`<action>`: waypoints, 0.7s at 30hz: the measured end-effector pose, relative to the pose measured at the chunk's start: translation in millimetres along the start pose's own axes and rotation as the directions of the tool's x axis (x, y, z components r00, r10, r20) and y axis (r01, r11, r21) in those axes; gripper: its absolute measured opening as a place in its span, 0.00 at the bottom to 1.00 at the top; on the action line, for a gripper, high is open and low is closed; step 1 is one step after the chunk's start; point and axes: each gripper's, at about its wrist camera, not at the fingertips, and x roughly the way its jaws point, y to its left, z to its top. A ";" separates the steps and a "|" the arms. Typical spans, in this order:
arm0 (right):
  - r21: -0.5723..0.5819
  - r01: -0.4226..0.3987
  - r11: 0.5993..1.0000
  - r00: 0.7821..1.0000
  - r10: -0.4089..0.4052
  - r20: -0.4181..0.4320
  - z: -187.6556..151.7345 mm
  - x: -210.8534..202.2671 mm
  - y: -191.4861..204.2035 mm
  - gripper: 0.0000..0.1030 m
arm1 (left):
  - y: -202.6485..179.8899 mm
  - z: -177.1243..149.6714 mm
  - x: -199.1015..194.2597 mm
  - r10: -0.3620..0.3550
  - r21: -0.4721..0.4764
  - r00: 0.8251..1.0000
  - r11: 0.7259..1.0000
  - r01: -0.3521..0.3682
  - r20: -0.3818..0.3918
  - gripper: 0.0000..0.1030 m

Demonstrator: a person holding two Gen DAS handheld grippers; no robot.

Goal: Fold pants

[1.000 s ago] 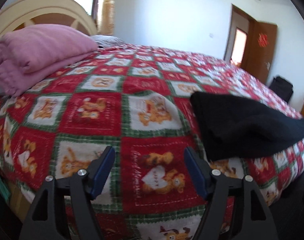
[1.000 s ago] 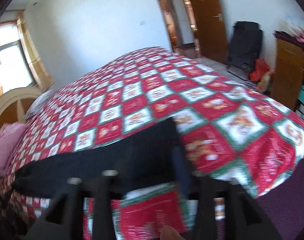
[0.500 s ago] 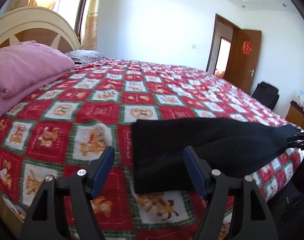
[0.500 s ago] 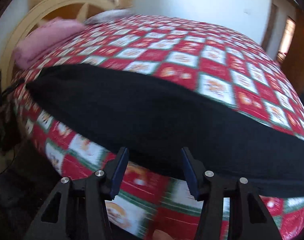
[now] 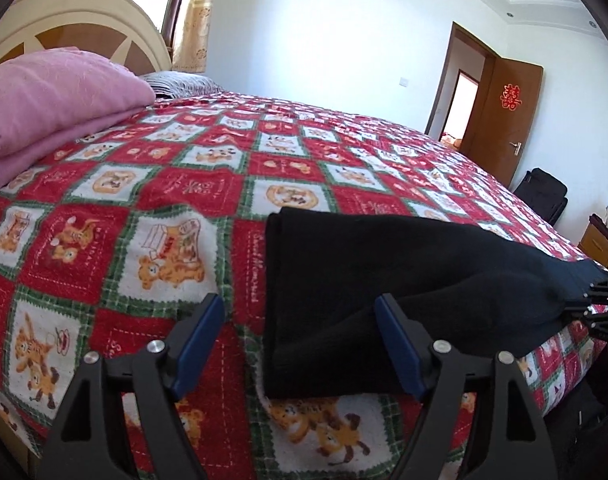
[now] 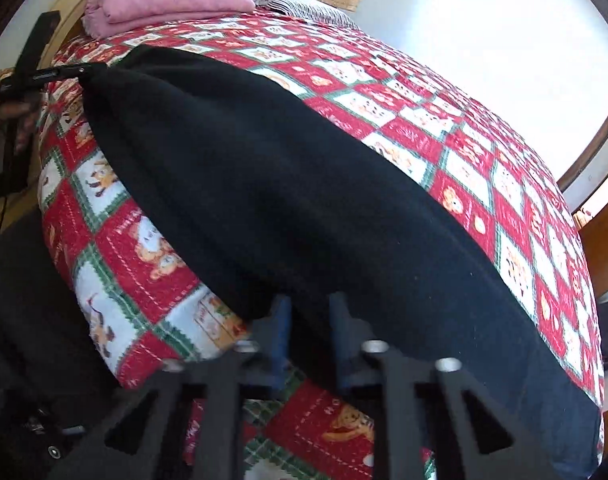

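Observation:
The black pants [image 5: 383, 292] lie folded lengthwise along the near edge of the bed, on the red patchwork quilt [image 5: 192, 184]. My left gripper [image 5: 300, 344] is open, its blue fingers astride the left end of the pants without pinching it. In the right wrist view the pants [image 6: 288, 184] stretch from my right gripper [image 6: 309, 328] up to the far left. The right gripper is shut on the near edge of the pants. It also shows in the left wrist view [image 5: 599, 304] at the right end of the pants.
A folded pink blanket [image 5: 52, 100] lies by the cream headboard [image 5: 76, 16]. A brown door [image 5: 503, 116] stands open at the right. A black bag [image 5: 543, 196] and a wooden cabinet [image 5: 599, 244] stand beyond the bed's far corner.
My right gripper has closed on the edge of the pants. My left gripper has come nearer the left end of the pants and stays open.

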 end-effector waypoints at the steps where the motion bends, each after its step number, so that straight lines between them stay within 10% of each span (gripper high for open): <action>1: -0.006 0.003 1.000 1.000 -0.003 0.006 0.3 -4.2 1.8 0.04 | 0.2 -0.2 0.1 -0.003 -0.003 1.000 1.000 0.003 0.001 0.79; 21: -0.080 -0.058 0.995 0.996 0.053 -0.071 -22.0 -13.2 18.9 0.02 | 5.0 8.9 -18.7 0.084 0.032 0.994 0.996 -0.086 0.062 0.81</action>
